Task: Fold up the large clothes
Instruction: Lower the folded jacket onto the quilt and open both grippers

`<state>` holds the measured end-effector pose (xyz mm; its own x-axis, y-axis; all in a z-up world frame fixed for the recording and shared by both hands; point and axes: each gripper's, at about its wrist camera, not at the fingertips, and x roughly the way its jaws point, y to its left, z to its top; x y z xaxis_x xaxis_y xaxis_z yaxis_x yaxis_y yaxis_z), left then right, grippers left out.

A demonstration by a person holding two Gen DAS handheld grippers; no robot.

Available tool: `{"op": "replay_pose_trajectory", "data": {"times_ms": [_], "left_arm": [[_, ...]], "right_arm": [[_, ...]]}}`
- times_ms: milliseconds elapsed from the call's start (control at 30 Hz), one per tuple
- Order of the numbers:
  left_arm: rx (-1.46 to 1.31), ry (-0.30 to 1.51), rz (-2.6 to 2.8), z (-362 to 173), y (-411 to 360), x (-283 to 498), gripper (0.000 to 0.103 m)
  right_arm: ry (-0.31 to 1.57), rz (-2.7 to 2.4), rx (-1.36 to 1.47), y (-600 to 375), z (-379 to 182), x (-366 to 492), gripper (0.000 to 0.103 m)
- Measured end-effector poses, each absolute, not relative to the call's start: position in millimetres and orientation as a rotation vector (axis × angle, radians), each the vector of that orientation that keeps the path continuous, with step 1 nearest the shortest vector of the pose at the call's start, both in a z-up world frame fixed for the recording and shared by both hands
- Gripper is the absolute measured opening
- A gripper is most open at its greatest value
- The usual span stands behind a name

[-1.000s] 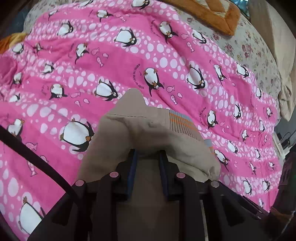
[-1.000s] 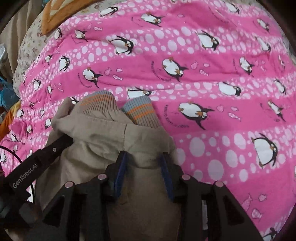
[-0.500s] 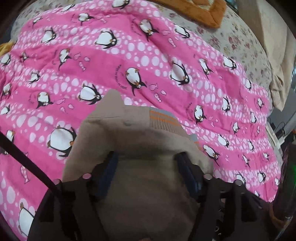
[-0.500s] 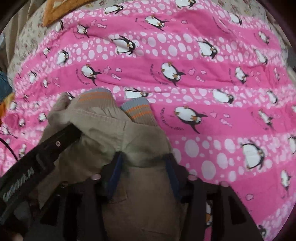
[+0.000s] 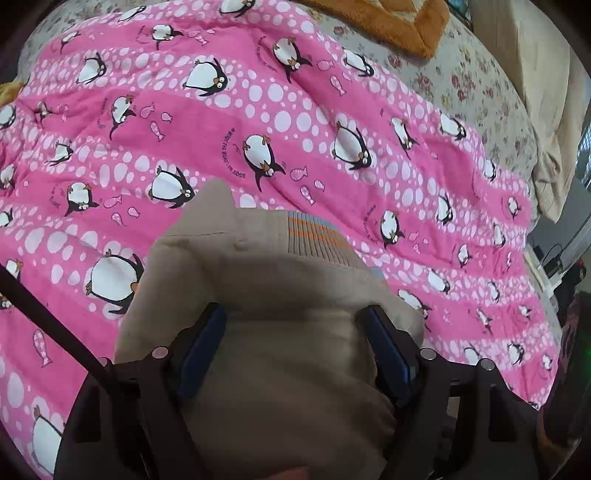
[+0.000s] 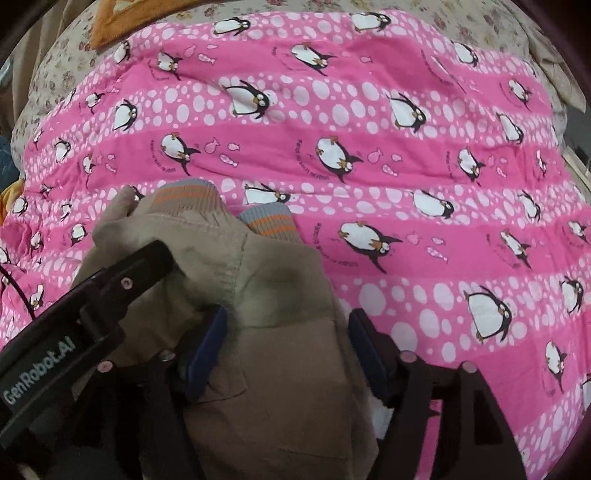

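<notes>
A tan jacket [image 5: 266, 295] with ribbed cuffs striped grey and orange [image 5: 314, 236] lies bunched on a pink penguin blanket [image 5: 332, 110]. My left gripper [image 5: 295, 332] is open, its blue-padded fingers [image 5: 203, 343] wide apart with jacket fabric lying between them. In the right wrist view the jacket [image 6: 266, 332] shows two cuffs [image 6: 269, 221] at its far end. My right gripper [image 6: 284, 343] is open too, fabric between its fingers [image 6: 369, 350]. The left gripper's body [image 6: 92, 306] lies across the jacket at the left.
The pink blanket [image 6: 406, 147] covers a bed with a floral sheet [image 5: 480, 92]. An orange blanket [image 5: 388, 22] lies at the far edge. A beige cloth [image 5: 546, 110] hangs at the right. A black cable [image 5: 48, 325] crosses the lower left.
Both grippers have opened from shut on the jacket fabric to wide apart. The jacket has settled onto the blanket between the fingers.
</notes>
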<state>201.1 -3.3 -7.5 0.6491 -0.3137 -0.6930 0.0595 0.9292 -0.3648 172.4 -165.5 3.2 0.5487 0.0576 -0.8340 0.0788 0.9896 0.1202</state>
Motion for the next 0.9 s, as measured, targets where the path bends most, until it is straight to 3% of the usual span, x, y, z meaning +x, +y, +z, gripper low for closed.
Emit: {"op": "replay_pose_trajectory", "data": {"times_ms": [500, 700, 900], "left_arm": [[-0.243, 0.850, -0.188, 13, -12, 191, 0.062], [-0.218, 0.735, -0.172, 78, 2, 138, 0.062], [-0.116, 0.725, -0.087, 99, 11, 64, 0.062]], "right_arm": [[0.990, -0.019, 0.150, -168, 7, 167, 0.079], [0.911, 0.023, 0.133, -173, 56, 130, 0.078], [0.819, 0.093, 0.041, -172, 112, 59, 0.079]]}}
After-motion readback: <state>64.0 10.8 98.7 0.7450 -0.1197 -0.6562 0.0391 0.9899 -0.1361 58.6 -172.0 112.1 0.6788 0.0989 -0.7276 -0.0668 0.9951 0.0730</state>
